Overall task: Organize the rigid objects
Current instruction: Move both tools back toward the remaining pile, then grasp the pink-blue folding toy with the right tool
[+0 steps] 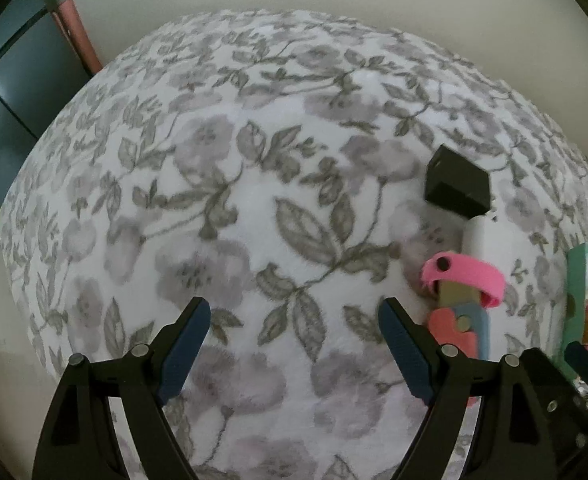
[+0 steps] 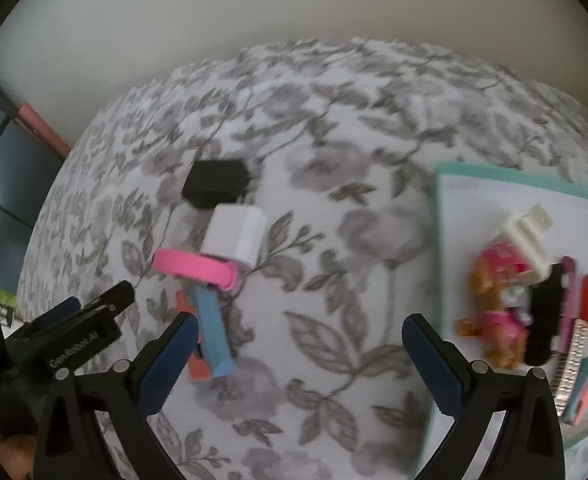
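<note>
A small pile lies on the floral bedspread (image 1: pixel 254 208): a black box (image 1: pixel 457 184) (image 2: pixel 216 184), a white block (image 2: pixel 236 236) (image 1: pixel 478 236), a pink band (image 1: pixel 463 276) (image 2: pixel 194 270) and blue and coral pieces (image 2: pixel 212 336) (image 1: pixel 459 332). My left gripper (image 1: pixel 294 344) stands open over bare cloth, the pile just right of its right finger. My right gripper (image 2: pixel 299 360) is open too, nothing between its fingers; the blue piece lies by its left finger. A teal-rimmed tray (image 2: pixel 439 240) (image 1: pixel 573 292) on the right holds a toy dog (image 2: pixel 497 312), a cream part (image 2: pixel 527 236), a black piece (image 2: pixel 545 316) and several flat items.
A pale wall (image 2: pixel 254 20) runs behind the bed. A pink strip (image 1: pixel 80 36) and dark panels (image 1: pixel 10 92) stand at the far left. The left gripper's black body (image 2: pixel 78 328) shows at the left of the right wrist view.
</note>
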Tool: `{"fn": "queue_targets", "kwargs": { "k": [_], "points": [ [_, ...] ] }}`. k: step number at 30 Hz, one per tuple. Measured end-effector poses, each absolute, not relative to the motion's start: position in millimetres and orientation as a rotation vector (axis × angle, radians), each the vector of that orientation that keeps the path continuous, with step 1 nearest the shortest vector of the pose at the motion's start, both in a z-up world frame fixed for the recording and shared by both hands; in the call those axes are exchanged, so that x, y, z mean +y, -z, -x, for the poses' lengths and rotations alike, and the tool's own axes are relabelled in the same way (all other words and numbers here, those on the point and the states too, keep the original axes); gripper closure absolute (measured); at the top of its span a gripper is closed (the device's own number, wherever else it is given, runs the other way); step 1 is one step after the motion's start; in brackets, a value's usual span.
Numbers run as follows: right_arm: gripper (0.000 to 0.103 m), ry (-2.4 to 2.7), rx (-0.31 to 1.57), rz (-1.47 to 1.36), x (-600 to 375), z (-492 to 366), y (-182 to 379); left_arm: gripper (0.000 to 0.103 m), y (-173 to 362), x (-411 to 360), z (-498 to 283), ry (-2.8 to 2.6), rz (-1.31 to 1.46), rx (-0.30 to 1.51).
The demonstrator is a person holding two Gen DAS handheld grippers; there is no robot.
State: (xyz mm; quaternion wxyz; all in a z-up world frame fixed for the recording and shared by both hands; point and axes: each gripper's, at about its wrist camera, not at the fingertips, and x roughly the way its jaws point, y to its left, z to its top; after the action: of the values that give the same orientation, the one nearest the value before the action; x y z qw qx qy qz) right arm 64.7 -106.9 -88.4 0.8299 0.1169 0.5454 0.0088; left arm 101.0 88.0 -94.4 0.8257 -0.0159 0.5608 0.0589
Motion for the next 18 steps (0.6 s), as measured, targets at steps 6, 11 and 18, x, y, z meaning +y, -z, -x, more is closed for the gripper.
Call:
{"fn": "queue_targets", "kwargs": {
  "k": [6, 11, 18],
  "points": [
    [0.0, -0.081, 1.184, -0.175, -73.8, -72.8, 100.1, 0.016, 106.7, 110.4, -99.1, -0.197, 0.077, 1.205],
    [0.0, -0.093, 1.205, -0.109, -54.8, -77.9, 111.0, 0.016, 109.4, 126.5, -97.2, -0.242, 0.125, 1.198],
    [0.003, -0.088, 1.22, 0.013, -32.6, -82.4, 130.7, 0.016, 109.8, 127.8, -96.6, -0.237, 0.123, 1.199]
  ]
}}
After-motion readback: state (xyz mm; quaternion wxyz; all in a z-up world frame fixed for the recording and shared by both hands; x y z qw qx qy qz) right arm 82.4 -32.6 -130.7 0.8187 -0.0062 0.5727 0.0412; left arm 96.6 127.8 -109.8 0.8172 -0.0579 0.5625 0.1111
